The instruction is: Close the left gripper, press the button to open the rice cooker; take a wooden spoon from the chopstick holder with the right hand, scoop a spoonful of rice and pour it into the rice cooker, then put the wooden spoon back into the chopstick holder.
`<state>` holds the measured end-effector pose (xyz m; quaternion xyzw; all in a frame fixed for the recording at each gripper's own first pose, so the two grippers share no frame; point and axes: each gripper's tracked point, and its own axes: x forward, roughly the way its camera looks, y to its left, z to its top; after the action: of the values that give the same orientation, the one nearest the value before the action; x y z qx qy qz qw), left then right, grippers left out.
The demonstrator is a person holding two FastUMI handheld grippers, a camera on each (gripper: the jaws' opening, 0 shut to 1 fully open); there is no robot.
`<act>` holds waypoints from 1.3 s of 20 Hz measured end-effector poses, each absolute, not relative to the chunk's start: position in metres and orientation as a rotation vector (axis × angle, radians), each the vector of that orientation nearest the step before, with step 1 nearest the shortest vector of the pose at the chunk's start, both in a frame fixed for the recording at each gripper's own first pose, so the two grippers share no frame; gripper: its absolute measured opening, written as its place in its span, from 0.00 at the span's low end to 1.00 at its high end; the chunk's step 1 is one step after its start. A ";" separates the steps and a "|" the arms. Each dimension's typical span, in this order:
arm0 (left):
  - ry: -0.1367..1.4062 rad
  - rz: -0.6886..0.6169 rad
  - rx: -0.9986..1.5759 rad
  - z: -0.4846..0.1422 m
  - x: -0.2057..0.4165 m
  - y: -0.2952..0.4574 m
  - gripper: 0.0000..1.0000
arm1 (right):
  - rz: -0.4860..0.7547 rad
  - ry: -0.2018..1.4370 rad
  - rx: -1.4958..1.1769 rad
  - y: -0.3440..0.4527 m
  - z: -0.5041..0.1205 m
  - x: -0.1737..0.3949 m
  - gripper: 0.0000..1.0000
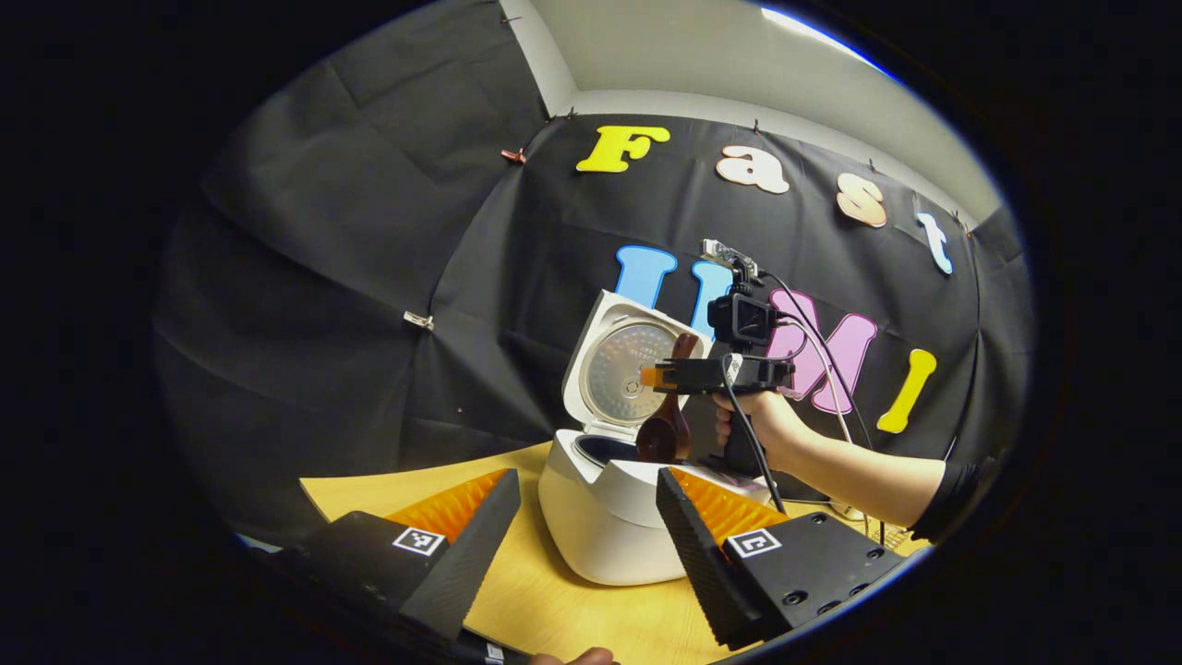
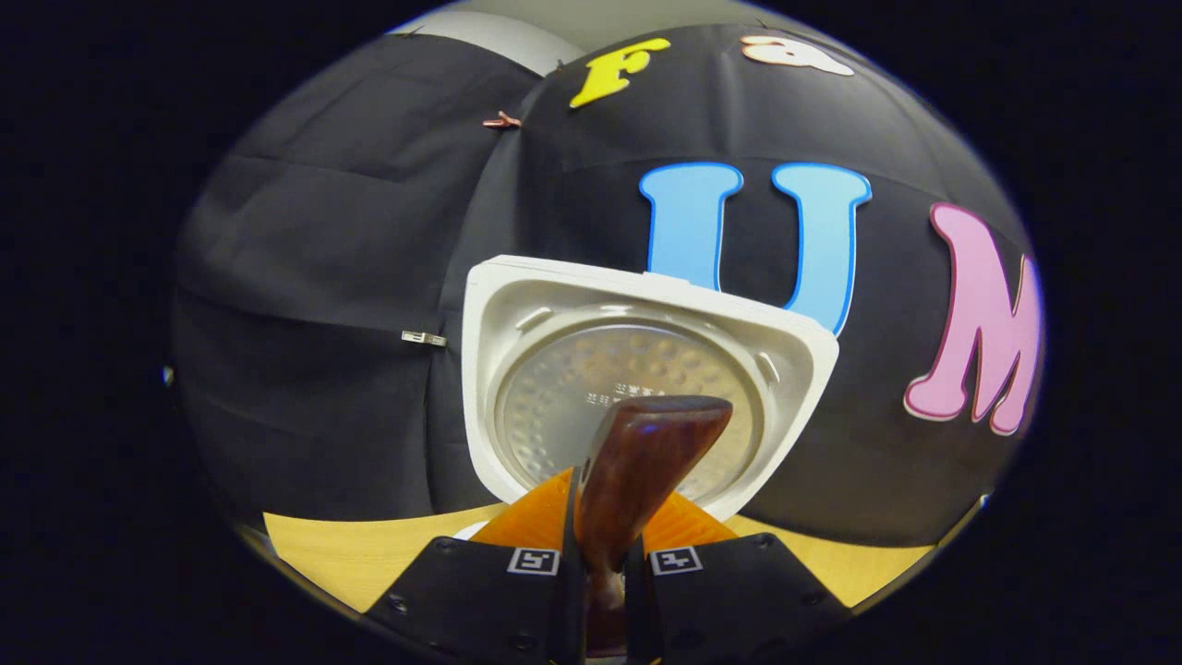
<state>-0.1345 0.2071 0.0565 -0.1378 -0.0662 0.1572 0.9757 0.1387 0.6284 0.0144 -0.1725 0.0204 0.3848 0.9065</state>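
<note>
Wood first: the wooden spoon [image 2: 637, 462] is pinched between the right gripper [image 2: 605, 563] fingers, its glossy handle rising toward twelve o'clock in the right gripper view. From the left gripper view the spoon hangs bowl-down, long axis nearly upright, its rounded bowl just above the rice cooker [image 1: 605, 517] opening — whether rice rides in it I cannot tell. The left gripper [image 1: 586, 526] sits nearer, its jaws spread wide on nothing, ribbed pads either side of the cooker's smooth white body. Beyond, at twelve, the lid [image 1: 621, 365] stands open, its dimpled metal plate facing forward. The pour looks under way; the right hand [image 1: 757, 429] is nearer the pot.
</note>
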 end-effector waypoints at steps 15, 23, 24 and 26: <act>-0.194 0.301 -0.095 0.111 -0.120 0.175 0.95 | 0.769 0.049 -0.021 0.513 0.119 0.130 0.20; -0.243 0.258 0.056 0.200 -0.038 0.176 0.94 | 0.644 -0.013 0.076 0.354 0.162 0.125 0.21; -0.230 0.248 0.056 0.203 -0.025 0.178 0.94 | 0.623 -0.024 0.074 0.331 0.166 0.125 0.21; -0.195 0.241 0.043 0.206 0.001 0.183 0.89 | 0.575 -0.045 0.067 0.290 0.169 0.127 0.20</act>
<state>0.0009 0.1829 0.2064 0.0214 -0.0972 0.1199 0.9878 0.1272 0.2900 0.1693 0.0331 -0.0224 0.2835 0.9581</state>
